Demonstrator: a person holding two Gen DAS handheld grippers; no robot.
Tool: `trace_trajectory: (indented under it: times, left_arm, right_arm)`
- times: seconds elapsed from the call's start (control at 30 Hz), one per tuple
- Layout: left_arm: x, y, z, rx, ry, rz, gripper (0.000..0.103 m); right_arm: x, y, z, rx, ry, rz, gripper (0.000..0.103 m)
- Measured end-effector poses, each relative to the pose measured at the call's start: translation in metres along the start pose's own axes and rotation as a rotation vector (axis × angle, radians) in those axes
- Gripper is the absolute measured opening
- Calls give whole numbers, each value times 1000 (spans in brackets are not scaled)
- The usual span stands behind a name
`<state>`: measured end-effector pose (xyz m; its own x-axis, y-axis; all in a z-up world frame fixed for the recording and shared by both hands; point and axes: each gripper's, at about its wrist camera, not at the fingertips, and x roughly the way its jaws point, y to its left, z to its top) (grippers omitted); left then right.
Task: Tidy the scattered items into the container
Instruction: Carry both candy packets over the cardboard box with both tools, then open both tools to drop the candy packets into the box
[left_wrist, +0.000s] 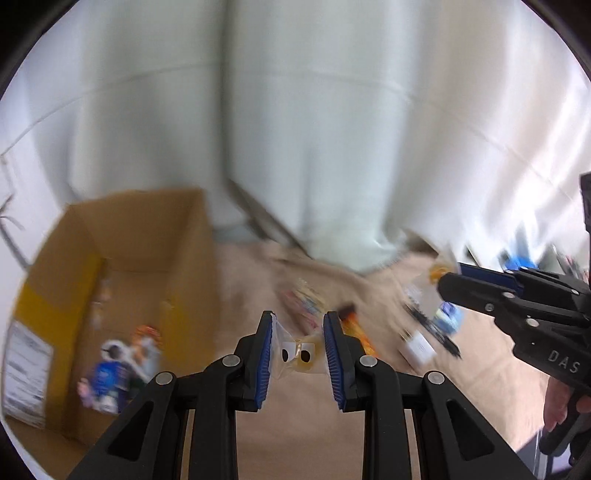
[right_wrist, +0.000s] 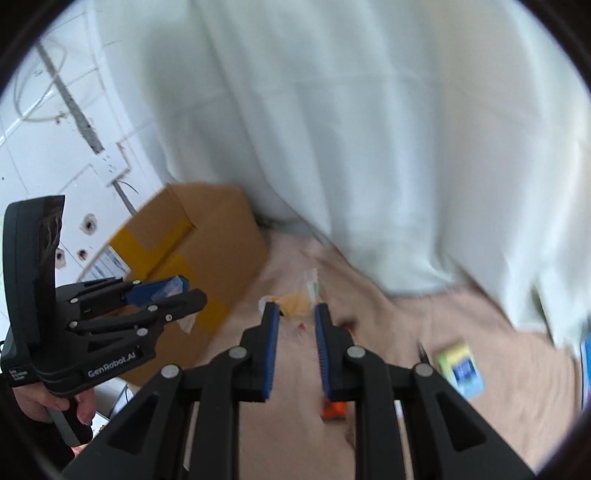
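Observation:
My left gripper (left_wrist: 298, 326) is shut on a small clear packet (left_wrist: 295, 356) with a yellowish filling and two black dots. It hangs just right of the open cardboard box (left_wrist: 122, 258), which holds a blue and white packet (left_wrist: 109, 373) and an orange one (left_wrist: 147, 334). In the right wrist view the left gripper (right_wrist: 188, 291) sits in front of the box (right_wrist: 199, 229). My right gripper (right_wrist: 296, 312) stands open by a narrow gap with nothing in it, above the beige cloth (right_wrist: 406, 325). A yellow packet (right_wrist: 295, 302) lies just beyond its tips.
Scattered on the cloth are a white block (left_wrist: 417, 349), a blue packet (left_wrist: 448, 315), an orange bar (left_wrist: 356, 330), a green and blue packet (right_wrist: 460, 365) and an orange item (right_wrist: 332, 408). A pale curtain (right_wrist: 332, 129) hangs behind. White tiled wall (right_wrist: 55, 147) at left.

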<state>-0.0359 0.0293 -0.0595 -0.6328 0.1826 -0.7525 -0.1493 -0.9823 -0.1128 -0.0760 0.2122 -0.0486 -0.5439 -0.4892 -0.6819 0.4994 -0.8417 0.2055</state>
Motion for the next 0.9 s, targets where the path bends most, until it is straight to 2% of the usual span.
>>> trace_trajectory:
  times: [0.2,0.37,0.57,0.8,0.9]
  left_arm:
    - [-32,71,26,-84,-68,108,27]
    - [-50,125,26,-137,-91,192,27]
    - [-46,175,10,-200,-59,231,27]
    - [-31,200,-15,-260,-16,225,27]
    - [-26,204,-24,-268,-8,232,28]
  right_arm:
    - [19,55,50,-107,-49,85,23]
    - [42,115,81,-171,-54,168,23]
    - [77,170,87,-232,1,208,24]
    - [103,190,83,-246,65,216,24]
    - [110,192,83,-257,81,208,29]
